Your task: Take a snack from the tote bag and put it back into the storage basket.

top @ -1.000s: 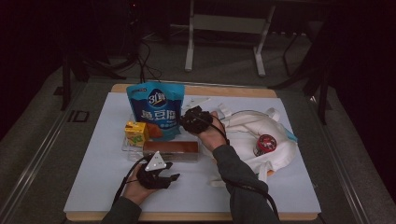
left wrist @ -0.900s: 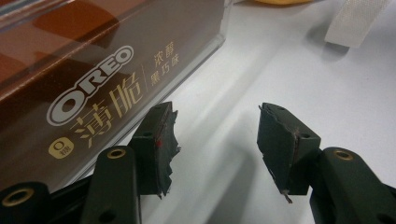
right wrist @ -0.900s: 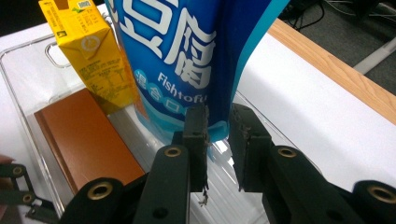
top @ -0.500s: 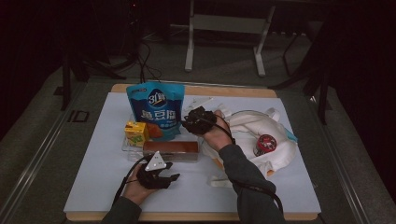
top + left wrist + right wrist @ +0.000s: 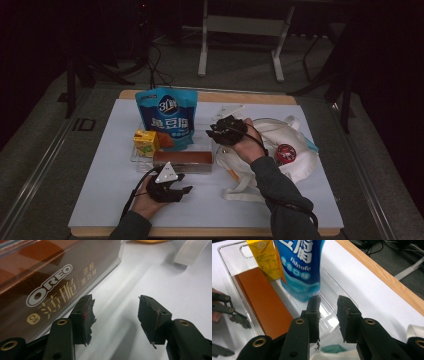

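Your right gripper [image 5: 328, 311] hangs over the clear tray [image 5: 337, 308], just beside the blue pouch [image 5: 299, 267] standing in it; its jaws have just been opening, nothing between them. Your left gripper [image 5: 113, 320] rests released on the worktop [image 5: 162, 277] beside the Oreo box [image 5: 50, 282].

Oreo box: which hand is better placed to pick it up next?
Left. The left gripper sits open and empty right beside the Oreo box. The right gripper, jaws just opening with nothing between them, points at the blue pouch.

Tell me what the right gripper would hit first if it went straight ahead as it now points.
Probably the blue Fishtofu pouch, standing in the clear tray just beyond the right gripper; depth is uncertain.
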{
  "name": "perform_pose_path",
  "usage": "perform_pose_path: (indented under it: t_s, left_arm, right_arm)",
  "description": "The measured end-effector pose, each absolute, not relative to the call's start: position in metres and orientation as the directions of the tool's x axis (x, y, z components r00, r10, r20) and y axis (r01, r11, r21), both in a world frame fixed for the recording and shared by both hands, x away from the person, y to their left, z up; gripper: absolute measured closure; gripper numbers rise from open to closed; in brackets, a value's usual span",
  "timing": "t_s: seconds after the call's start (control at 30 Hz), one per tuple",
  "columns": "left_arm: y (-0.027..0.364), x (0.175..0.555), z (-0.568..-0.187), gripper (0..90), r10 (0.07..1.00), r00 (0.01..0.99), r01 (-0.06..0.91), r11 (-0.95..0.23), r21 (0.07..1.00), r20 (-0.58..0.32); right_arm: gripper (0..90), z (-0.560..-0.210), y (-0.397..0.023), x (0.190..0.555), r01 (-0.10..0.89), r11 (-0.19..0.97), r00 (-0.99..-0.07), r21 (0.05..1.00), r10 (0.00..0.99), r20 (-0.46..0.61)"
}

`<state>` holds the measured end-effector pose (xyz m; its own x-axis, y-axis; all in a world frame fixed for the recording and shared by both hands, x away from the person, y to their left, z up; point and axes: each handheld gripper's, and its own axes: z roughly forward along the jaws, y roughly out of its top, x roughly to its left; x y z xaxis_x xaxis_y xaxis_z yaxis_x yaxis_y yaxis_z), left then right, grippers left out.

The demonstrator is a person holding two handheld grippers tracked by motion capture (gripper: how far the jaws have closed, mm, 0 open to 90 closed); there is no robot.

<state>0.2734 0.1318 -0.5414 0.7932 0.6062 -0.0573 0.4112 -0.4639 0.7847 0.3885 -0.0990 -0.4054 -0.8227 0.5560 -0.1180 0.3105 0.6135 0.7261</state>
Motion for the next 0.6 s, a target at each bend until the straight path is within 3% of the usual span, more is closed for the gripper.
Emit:
perform_pose_path:
  t_s: [0.6]
  left_arm:
    - [0.132,0.273,-0.541,45.5,0.608,0.792,0.414,-0.461,0.785,-0.060]
  right_arm:
    - [70.6,-0.402,-0.134,0.381,0.340,0.600,-0.800,0.725,0.590,-0.113]
